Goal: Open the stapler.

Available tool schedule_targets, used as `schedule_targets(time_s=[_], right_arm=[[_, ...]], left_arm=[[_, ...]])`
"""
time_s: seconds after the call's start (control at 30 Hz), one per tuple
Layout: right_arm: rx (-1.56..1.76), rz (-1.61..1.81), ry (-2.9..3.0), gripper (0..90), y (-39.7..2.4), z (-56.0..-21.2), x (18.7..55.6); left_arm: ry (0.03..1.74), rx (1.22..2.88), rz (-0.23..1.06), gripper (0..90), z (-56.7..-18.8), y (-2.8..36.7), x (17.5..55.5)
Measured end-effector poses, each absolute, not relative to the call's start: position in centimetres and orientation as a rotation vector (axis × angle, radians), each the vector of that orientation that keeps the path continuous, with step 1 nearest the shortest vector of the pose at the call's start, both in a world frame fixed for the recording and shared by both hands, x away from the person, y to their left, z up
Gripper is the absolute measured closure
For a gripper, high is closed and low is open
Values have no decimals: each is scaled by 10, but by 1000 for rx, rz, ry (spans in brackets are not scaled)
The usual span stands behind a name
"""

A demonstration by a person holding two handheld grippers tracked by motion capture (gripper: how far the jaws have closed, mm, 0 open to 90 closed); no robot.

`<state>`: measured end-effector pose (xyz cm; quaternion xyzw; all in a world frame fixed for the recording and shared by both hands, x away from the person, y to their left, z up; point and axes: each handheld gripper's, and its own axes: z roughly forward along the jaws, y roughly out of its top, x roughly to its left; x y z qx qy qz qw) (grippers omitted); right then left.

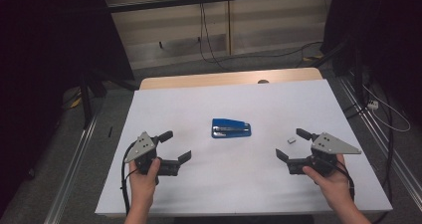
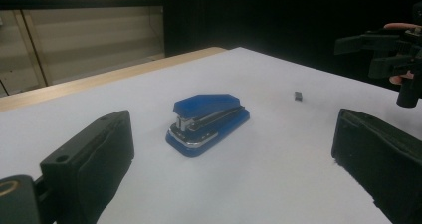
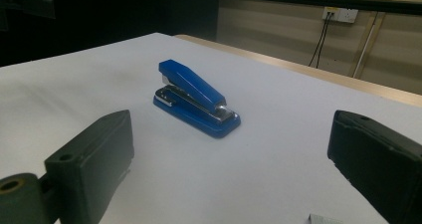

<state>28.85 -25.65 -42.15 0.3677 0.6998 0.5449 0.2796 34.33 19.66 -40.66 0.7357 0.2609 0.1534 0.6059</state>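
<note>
A blue stapler lies flat in the middle of the white table. My left gripper is held low over the table to the stapler's front left, open and empty. In the left gripper view its black pads stand wide apart, with the stapler ahead between them. My right gripper is open and empty to the stapler's front right. A small grey block lies on the table between its jaws. The right gripper view has the stapler ahead, apart from both pads.
A wooden strip edges the table's far side. Metal rails run along the floor on both sides, and cables lie to the right. The small grey block sits right of the stapler.
</note>
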Motion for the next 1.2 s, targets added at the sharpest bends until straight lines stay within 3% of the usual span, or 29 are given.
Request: schedule_targets(time_s=[1.2], right_arm=[[969,1469,1935,38,-218,-419,323]], left_arm=[[600,1720,289,29,-413,162,369]])
